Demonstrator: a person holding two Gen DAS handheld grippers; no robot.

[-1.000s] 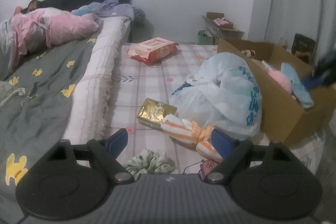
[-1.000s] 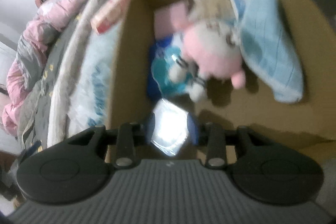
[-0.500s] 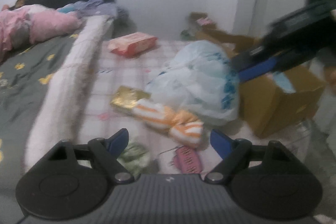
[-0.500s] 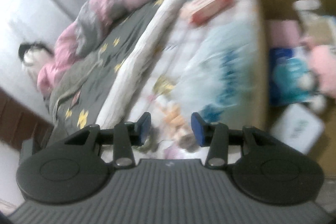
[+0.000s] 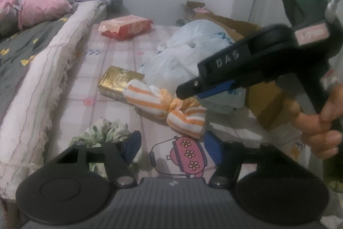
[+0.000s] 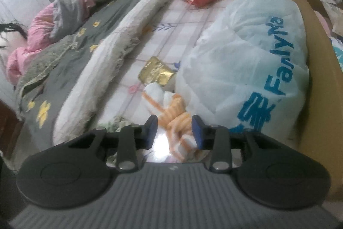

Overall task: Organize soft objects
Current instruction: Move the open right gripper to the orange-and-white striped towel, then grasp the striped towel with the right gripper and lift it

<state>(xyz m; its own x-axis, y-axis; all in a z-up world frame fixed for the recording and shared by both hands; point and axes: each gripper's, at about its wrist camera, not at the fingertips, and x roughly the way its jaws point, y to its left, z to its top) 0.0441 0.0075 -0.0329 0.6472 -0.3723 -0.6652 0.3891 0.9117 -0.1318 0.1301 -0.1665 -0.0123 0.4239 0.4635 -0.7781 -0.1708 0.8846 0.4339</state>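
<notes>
Two grippers are seen over the checked mattress. The orange striped cloth is lying on it near the front edge, touching the gold packet and beside the white plastic bag, which leans on the cardboard box. The left gripper is half open and has just been closing; nothing is held. The right gripper has just been narrowing, its jaws set around the cloth without pressing it.
</notes>
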